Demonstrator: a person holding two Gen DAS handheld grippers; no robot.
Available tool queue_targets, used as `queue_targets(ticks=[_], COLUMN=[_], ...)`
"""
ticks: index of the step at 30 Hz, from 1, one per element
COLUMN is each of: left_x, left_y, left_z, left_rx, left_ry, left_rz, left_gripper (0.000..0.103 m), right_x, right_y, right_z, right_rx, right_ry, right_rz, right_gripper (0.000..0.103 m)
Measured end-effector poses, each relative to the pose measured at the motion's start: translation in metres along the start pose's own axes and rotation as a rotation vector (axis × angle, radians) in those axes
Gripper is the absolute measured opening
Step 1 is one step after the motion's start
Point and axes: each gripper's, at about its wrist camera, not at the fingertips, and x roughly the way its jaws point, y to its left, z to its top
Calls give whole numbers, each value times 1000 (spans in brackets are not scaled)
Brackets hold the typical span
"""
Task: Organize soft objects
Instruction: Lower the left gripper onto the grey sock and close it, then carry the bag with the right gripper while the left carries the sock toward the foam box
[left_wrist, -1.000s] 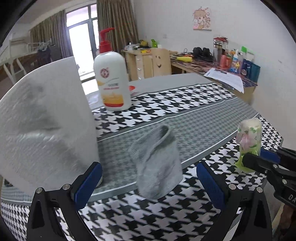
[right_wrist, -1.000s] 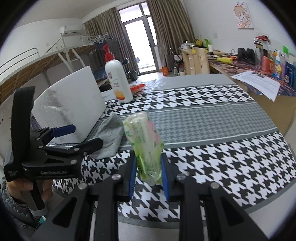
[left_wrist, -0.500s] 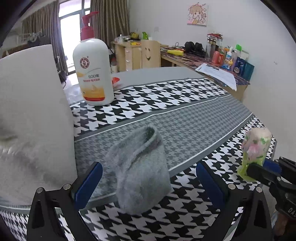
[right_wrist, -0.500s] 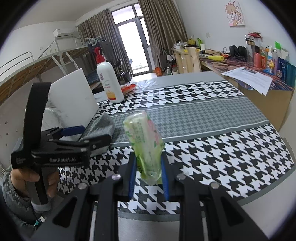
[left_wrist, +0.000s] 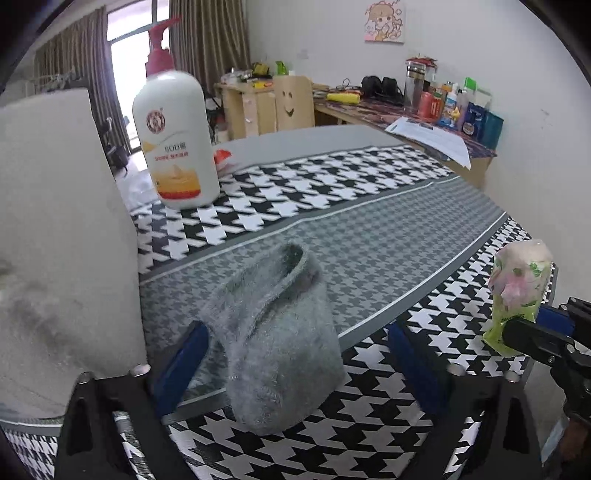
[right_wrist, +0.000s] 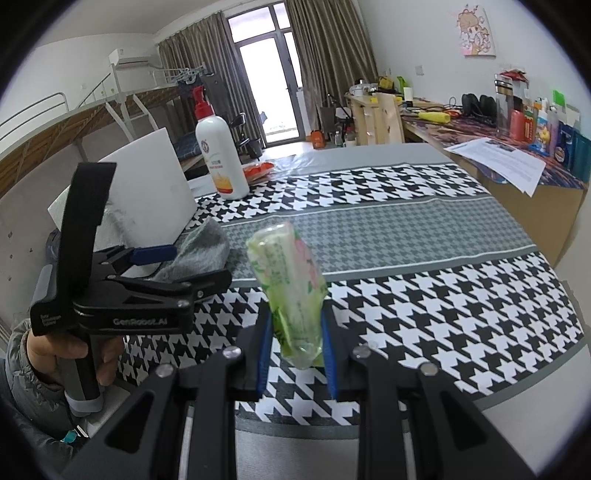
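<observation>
The left gripper (left_wrist: 295, 354) stands wide, its blue pads on either side of a grey sock (left_wrist: 275, 332); its jaws have just been closing a little, and the sock lies between them with a gap visible at the right pad, while contact at the left pad cannot be told. The sock lies crumpled at the near edge of the table, its cuff mouth gaping toward the far side. A hand (right_wrist: 70, 350) grips the left gripper's handle at the near left.

The right gripper (right_wrist: 295, 343) is clamped on a small green floral tissue pack (right_wrist: 291, 284), which stands upright between its blue pads, held above the near right part of the table.

Both grippers work over a houndstooth tablecloth (left_wrist: 369, 240) with a grey band across its middle. A white foam board (left_wrist: 62, 240) stands just left of the sock. Farther back on the left, a white pump bottle (left_wrist: 175, 147) with a red pump stands upright on the cloth. A cluttered desk (right_wrist: 498, 129) runs along the far right wall.
</observation>
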Motion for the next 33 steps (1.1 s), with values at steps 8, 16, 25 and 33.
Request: queue_targets(ticks=[8, 16, 25, 33], left_x=[5, 2, -6, -25], left_y=[5, 3, -6, -10], left_z=[-1, -2, -6, -2], left_rx=[-17, 7, 55, 71], left_ry=[40, 27, 4, -55], left_rz=[-12, -3, -65, -76], left_gripper=[71, 34, 23, 23], right_x=[4, 3, 1, -6], right_y=[0, 4, 6, 12], right_z=[-1, -1, -2, -2], right_rx=[-4, -11, -11, -17], right_ry=[12, 10, 10, -9], right_rz=[9, 12, 4, -5], right_gripper=[28, 28, 28, 28])
